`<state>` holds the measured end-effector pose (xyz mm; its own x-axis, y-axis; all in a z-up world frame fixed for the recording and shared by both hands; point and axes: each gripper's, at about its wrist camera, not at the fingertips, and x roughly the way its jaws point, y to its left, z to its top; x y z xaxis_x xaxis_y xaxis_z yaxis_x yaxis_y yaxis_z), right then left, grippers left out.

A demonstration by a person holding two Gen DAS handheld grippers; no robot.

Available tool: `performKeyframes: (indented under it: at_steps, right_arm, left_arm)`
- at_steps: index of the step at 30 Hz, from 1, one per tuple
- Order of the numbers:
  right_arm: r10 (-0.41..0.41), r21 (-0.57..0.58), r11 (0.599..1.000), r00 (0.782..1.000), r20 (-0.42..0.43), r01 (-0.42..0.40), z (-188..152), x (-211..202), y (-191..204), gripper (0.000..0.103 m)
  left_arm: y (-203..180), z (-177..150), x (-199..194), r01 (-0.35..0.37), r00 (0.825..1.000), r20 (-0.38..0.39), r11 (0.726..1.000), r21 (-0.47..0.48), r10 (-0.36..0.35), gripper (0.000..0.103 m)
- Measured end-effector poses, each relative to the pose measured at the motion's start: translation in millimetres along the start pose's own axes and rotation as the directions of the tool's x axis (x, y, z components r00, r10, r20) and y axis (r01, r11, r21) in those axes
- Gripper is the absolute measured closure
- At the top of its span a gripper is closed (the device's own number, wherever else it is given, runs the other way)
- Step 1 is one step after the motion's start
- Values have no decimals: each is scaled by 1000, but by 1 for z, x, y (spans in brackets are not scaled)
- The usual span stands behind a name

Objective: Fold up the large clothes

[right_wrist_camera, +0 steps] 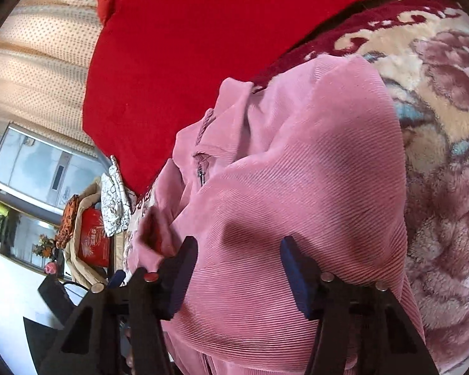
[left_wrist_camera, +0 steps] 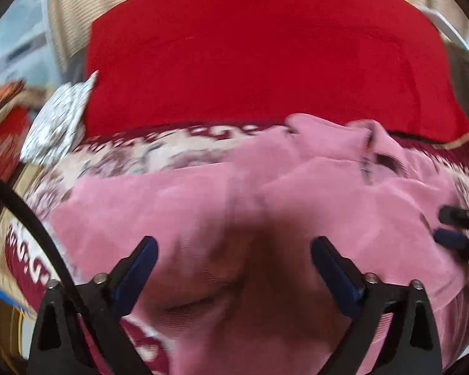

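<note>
Pink ribbed jacket (right_wrist_camera: 297,187) lies on the floral blanket (right_wrist_camera: 447,162), collar and zip pull (right_wrist_camera: 201,175) toward 11 o'clock in the right view, red cloth (right_wrist_camera: 187,47) beyond it.

Left gripper (left_wrist_camera: 234,268): jaws spread wide, nothing between the pads, hanging over the pink fabric; left view is blurred, so contact with the cloth can't be called.

Right gripper (right_wrist_camera: 239,268): jaws about half spread with a hump of ribbed fabric between them. Pads don't look to be pressing it, so I read it as not gripped yet. Its tips also show at 3 o'clock in the left view.

Judgement: setting up a pinch for a fold.

Risks:
- Right pinches only the top of that hump → takes one layer, fold comes out lopsided or slips.
- Plush blanket sits right under the jacket → a deep bite grabs both.
- Zip pull near 10 o'clock could snag on a drag.
- White patterned cloth (left_wrist_camera: 59,122) at 9 o'clock in the left view could catch a wide sweep.
</note>
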<state>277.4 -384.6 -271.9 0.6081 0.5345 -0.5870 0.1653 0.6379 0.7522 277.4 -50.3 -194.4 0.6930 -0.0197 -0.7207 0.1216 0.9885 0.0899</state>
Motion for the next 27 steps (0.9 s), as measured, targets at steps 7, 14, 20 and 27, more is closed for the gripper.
performKeyframes:
  at_steps: [7,14,20,27]
  right_arm:
    - [-32,-49,998,999,34,33,-5,-5,9,44]
    - [195,-120,974,981,22,-191,-16,6,53,42]
    - [223,-37,973,972,-76,-226,-23,56,68,42]
    - [500,-200,824,847,-184,-530,-49,56,142,42]
  left_arm:
    - [81,-19,-18,-2,1000,3,974,-228,2,7]
    - [97,-23,-13,-84,996,-13,959,-271,84,7]
    - [120,-28,-10,-171,985,-34,939,-297,169,7]
    - [187,-39,-8,-243,970,-88,856,-457,228,7]
